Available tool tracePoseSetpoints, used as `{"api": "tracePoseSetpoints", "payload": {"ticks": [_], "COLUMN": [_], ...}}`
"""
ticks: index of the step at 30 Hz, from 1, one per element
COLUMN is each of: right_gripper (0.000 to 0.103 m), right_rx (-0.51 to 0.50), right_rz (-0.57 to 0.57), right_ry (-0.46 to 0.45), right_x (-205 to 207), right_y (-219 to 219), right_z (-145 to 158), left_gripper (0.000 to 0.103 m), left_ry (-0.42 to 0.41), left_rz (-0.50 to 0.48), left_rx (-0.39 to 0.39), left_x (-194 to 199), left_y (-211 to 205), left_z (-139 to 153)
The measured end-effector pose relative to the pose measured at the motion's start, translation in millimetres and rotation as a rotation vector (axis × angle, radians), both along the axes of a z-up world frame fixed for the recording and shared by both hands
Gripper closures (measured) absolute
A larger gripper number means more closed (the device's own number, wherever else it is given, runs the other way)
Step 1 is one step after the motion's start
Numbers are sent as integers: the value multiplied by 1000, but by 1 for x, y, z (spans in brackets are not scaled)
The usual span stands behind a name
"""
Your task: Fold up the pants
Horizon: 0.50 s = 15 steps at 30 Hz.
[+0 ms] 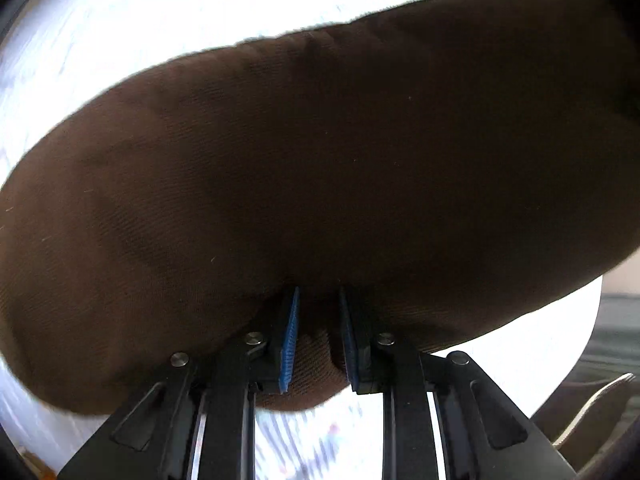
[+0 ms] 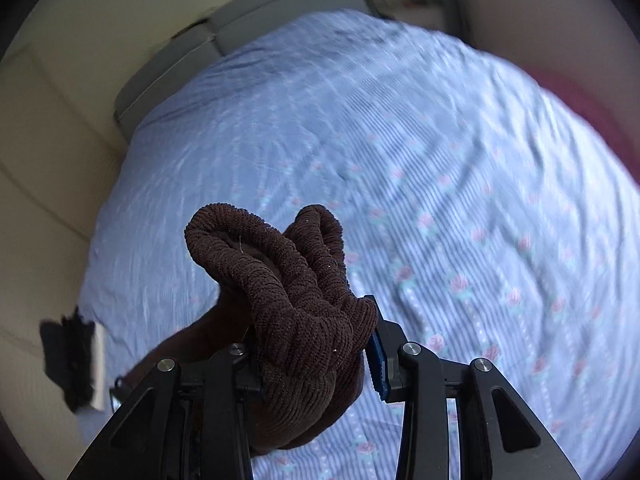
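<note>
The brown pants fill most of the left wrist view, hanging as a wide sheet of fabric in front of the camera. My left gripper is shut on a fold of that fabric between its blue pads. In the right wrist view my right gripper is shut on the bunched, ribbed waistband of the pants, held above the bed. The band loops up and forward past the fingertips. More brown fabric hangs down to the lower left.
A bed with a light blue striped, rose-print sheet lies below the right gripper. A grey headboard or cushion is at its far end, with beige floor to the left. A dark object lies by the bed's left edge.
</note>
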State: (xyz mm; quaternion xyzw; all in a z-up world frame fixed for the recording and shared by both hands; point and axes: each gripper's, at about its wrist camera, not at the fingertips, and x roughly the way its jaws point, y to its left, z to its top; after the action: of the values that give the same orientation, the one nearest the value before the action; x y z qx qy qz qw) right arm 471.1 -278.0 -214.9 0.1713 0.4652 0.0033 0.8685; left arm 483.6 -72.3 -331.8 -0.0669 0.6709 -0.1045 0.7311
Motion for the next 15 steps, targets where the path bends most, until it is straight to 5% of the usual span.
{"api": "tracePoseSetpoints", "payload": {"ticks": [2,4,9,15], "right_gripper": [65,65,65,65], "right_rx": [-37,-75,-171,-169], "right_rz": [39,75,199,370], "right_ry": [-35,-55,-99,-102], "right_x": [-4,-4,-9,-16], "right_y": [22,40,116,217], "right_z": [23,37,58,54], "left_gripper": [56,47,47,47], "left_ry": [-96,-171,-243,-286], "left_rz": [97,180,304,416], "left_rx": [-51,-55,22,52], "left_x": [-7,-21,-54,-97], "left_y": [29,65,146,226], "left_z": [38,72,116,137]}}
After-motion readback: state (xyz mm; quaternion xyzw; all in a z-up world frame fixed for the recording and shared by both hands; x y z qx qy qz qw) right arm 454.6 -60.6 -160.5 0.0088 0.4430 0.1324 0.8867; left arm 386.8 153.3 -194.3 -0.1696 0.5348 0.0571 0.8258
